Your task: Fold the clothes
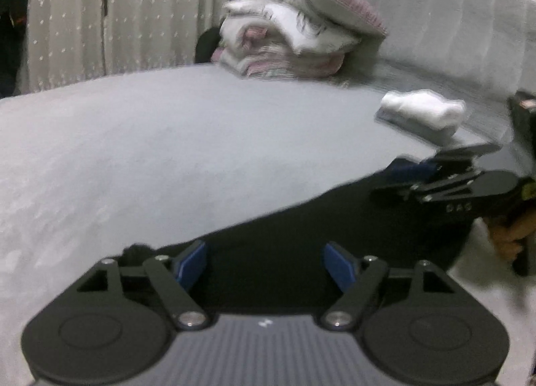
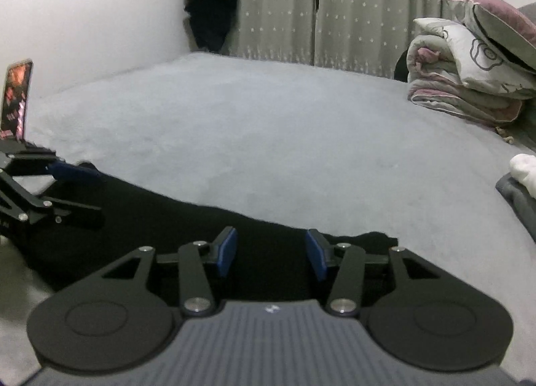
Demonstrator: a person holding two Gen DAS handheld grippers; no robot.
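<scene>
Left gripper (image 1: 264, 262): jaws apart over the black garment (image 1: 284, 252), blue pads gripping nothing.
Right gripper (image 2: 271, 253): released too, pads clear of the cloth, hovering above its near edge.
Why: both look freshly let go, likely ready to take a new hold for a fold.
Garment: black, lying flat on the grey bed (image 2: 268, 138), a straight edge running diagonally.
Background: folded bedding (image 2: 469, 77) stacked far off.

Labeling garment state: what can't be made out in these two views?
- Black garment: near part hidden behind each claw's body, both views; its type is unclear.
- Folded stack: blurred in left view, cut by right view's edge.
- Phone screen: too small, right view.
</scene>
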